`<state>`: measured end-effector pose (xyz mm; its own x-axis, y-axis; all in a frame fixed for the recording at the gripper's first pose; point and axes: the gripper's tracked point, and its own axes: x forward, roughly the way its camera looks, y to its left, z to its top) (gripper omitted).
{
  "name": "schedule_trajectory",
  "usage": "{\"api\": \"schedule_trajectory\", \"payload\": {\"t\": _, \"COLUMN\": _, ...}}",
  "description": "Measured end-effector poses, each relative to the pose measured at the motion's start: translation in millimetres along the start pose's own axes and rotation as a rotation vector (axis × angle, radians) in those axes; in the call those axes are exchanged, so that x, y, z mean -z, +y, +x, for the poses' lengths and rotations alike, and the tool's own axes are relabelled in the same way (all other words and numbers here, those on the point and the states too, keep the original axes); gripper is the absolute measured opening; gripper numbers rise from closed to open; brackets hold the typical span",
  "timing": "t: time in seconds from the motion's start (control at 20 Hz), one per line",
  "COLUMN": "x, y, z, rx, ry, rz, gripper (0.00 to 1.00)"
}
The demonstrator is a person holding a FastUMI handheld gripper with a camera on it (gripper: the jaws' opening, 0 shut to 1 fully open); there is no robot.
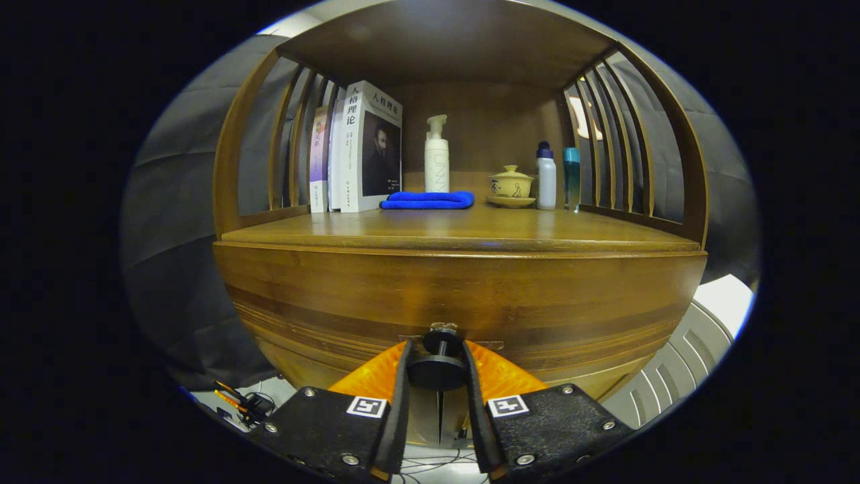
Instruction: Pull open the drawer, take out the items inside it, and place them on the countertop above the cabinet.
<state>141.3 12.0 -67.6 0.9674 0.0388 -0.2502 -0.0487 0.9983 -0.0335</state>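
claw (438, 366) is closed in on the round black drawer knob (437, 368), a finger pressed on each side. the brown wooden drawer front (463, 296) sits flush with the cabinet. on the glossy wooden surface (470, 228) above: folded blue cloth (428, 199), white pump bottle (437, 156), upright books (359, 151), lidded teacup (511, 185).

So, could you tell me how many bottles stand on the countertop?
3: a white pump bottle behind the blue cloth, and a white bottle with a teal one right of the lidded cup.
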Motion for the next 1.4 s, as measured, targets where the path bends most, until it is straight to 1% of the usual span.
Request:
{"api": "schedule_trajectory", "payload": {"t": 0.1, "x": 1, "y": 0, "z": -3, "rx": 0.005, "ry": 0.016, "rz": 0.012, "gripper": 0.36}}
{"api": "schedule_trajectory", "payload": {"t": 0.2, "x": 2, "y": 0, "z": -6, "rx": 0.009, "ry": 0.012, "rz": 0.009, "gripper": 0.35}}
{"api": "schedule_trajectory", "payload": {"t": 0.85, "x": 18, "y": 7, "z": -70, "rx": 0.002, "ry": -0.022, "rz": 0.024, "gripper": 0.35}}
{"api": "schedule_trajectory", "payload": {"t": 1.4, "x": 35, "y": 11, "z": -113, "rx": -0.024, "ry": 0.0, "rz": 0.008, "gripper": 0.35}}
